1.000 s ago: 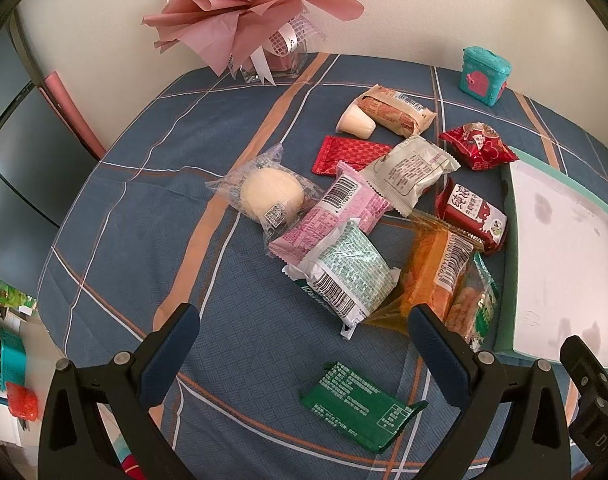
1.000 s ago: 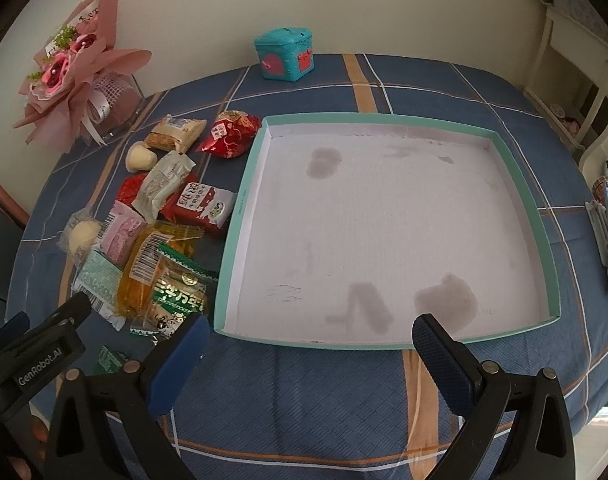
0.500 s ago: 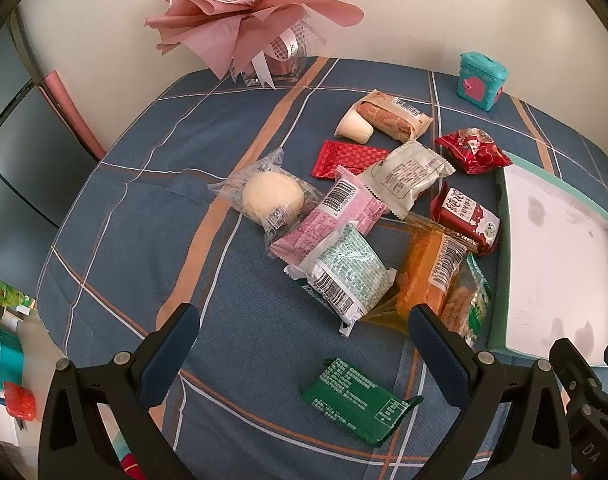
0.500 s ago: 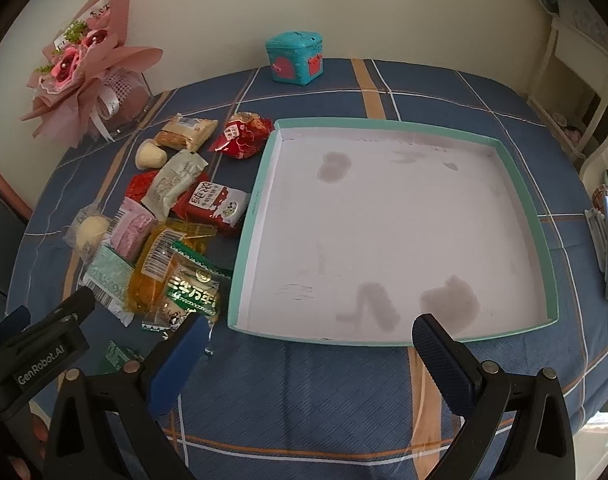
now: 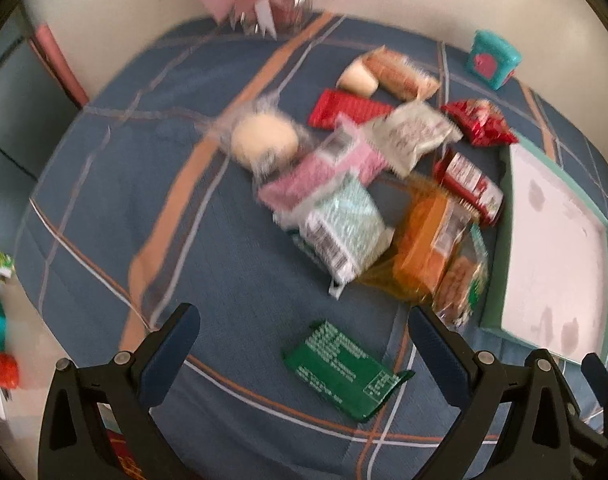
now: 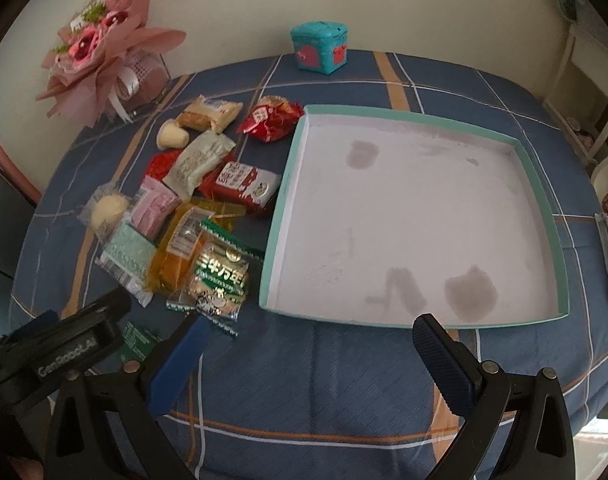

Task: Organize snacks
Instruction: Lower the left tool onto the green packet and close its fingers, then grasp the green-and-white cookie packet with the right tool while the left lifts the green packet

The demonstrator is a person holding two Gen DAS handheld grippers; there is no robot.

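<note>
Left wrist, blurred: plaid tablecloth (image 5: pixel 232 280) seemingly bears snacks (image 5: pixel 344 236).

On the body of the left gripper (image 6: pixel 70 354), seen from the right wrist camera, white letters read "GenRobot.AI". The green-and-gold snack packet (image 6: pixel 220 276) beside the tray carries large white Chinese characters, roughly "三牛万年". The red packet (image 6: pixel 242 182) shows red characters on a white patch, too small to read. Barcodes on other wrappers are blurred
</note>
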